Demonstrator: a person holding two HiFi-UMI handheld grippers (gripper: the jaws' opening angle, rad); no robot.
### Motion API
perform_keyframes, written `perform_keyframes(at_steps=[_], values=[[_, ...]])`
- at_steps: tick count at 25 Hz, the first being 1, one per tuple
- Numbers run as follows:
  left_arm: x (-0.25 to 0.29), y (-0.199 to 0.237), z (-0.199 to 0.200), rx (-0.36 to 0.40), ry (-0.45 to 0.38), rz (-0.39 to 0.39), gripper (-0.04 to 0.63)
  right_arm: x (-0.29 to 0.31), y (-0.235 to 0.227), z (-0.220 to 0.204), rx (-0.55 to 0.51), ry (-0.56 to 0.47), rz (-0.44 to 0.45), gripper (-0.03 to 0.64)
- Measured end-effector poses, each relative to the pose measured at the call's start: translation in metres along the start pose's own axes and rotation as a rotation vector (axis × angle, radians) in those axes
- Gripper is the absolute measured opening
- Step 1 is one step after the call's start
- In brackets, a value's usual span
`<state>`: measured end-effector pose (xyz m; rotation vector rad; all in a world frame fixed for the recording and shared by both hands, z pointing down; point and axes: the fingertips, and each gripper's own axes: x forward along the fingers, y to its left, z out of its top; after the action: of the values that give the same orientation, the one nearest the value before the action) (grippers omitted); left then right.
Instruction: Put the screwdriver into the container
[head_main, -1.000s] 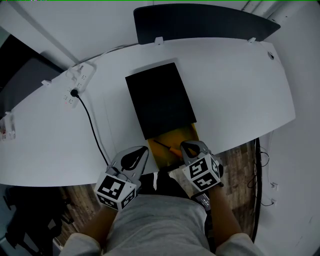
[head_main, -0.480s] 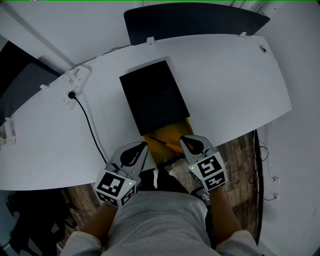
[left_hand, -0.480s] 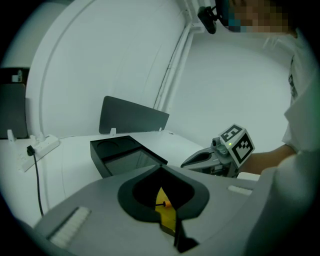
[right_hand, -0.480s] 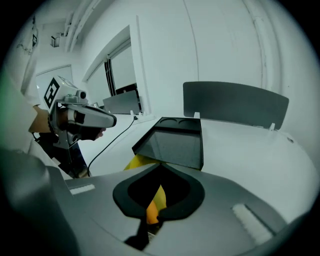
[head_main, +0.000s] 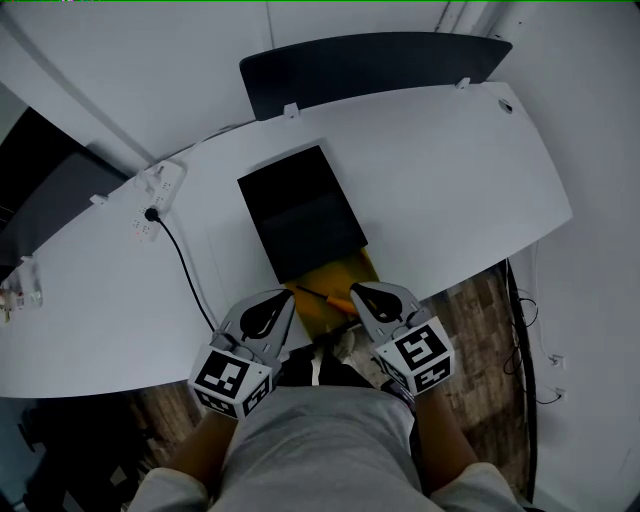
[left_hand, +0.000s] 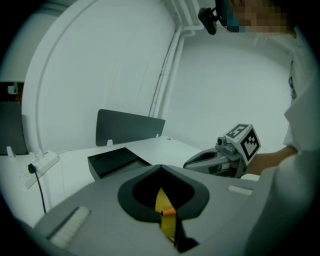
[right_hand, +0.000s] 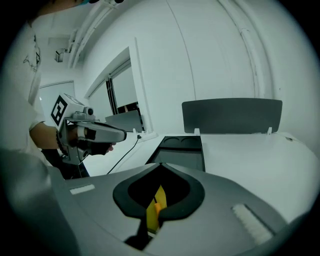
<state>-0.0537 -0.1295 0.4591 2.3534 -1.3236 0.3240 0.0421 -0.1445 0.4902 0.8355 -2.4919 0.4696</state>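
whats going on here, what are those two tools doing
A person holds a claw in each hand at the near edge of the white table. The screwdriver already lies in the yellow container, which sticks out from under a black box. The left claw and right claw flank it, both shut and empty.
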Motion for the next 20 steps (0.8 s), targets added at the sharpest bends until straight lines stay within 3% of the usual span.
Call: perform_keyframes(at_steps=[9,20], values=[[-0.012,-0.015,0.015,0.018,-0.040,-0.005,0.002,-0.033,0.016,0.028,0.042,-0.110,0.016,0.015],[-0.023,-0.025,0.009,0.044,-0.034,-0.018,0.002,-0.041,0.038,0.030,0.036,-0.137,0.010,0.015]])
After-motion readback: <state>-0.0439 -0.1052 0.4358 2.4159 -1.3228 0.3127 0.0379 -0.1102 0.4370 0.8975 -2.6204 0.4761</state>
